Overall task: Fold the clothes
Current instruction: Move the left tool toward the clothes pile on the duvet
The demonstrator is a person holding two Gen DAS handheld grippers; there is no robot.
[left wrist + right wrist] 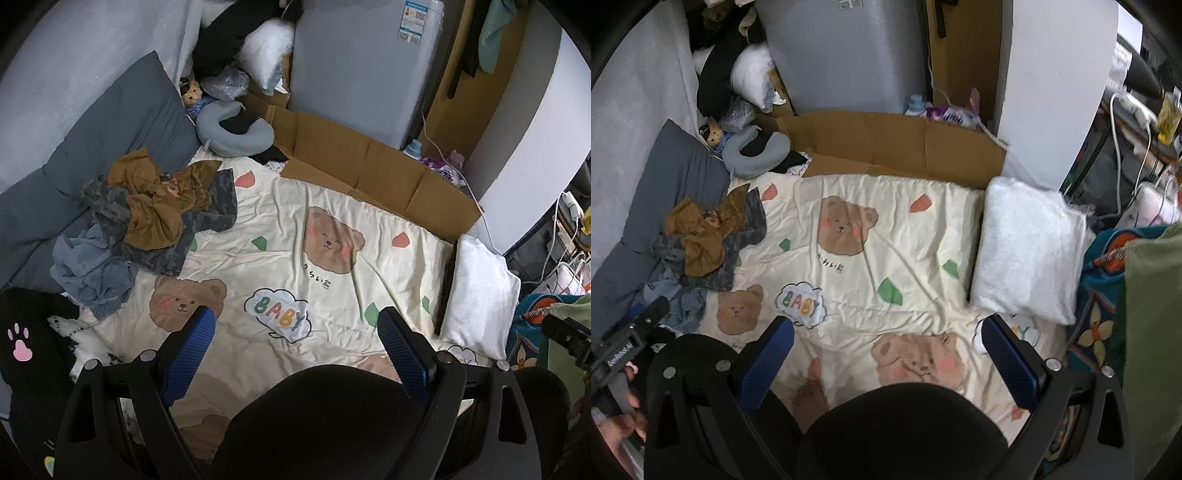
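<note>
Both grippers hover over the bear sheet (332, 206), empty: left gripper (297, 334) jaws apart, right gripper (886, 341) jaws apart. Clothes pile (147, 218) lies crumpled far left by the grey cushion (122, 122). Step: picking a garment. Next: reach left, pinch the brown top (159, 206).

We see our left gripper (297, 325) and right gripper (886, 334) built alike: glossy black plastic frames with triangular cut-outs and round silver screws, and ribbed blue pads (190, 345) lining the inner faces of the fingers.
</note>
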